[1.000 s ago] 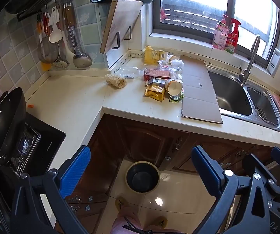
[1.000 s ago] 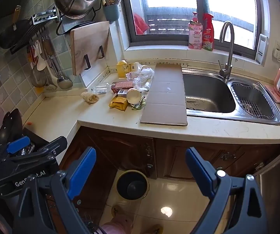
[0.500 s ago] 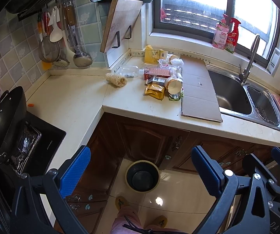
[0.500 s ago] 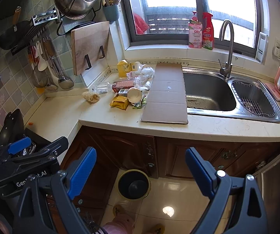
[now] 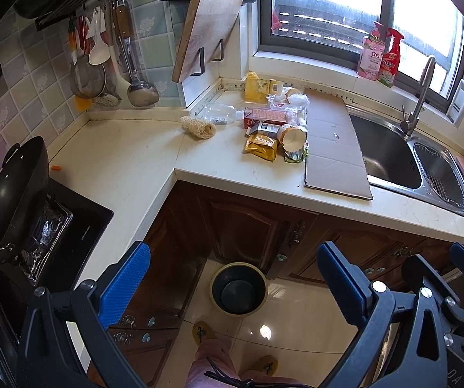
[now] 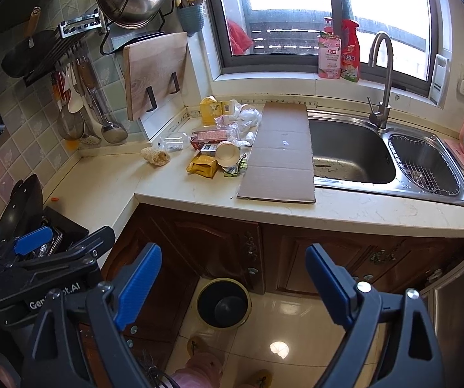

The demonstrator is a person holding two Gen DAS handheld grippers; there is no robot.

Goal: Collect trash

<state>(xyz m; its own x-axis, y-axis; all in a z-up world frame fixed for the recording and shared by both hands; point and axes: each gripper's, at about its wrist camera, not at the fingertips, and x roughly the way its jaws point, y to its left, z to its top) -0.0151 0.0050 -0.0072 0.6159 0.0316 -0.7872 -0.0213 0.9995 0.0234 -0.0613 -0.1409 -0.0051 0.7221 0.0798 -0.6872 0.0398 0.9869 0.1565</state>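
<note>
Left wrist view: the left gripper (image 5: 232, 278) is held wide open and empty above the bin (image 5: 238, 292) on the floor. Trash, including a paper cup (image 5: 291, 136) and yellow packet (image 5: 261, 147), is heaped far off on the counter (image 5: 128, 168). The right gripper (image 6: 233, 274) is likewise spread empty, presumably readied for a first pick.
</note>
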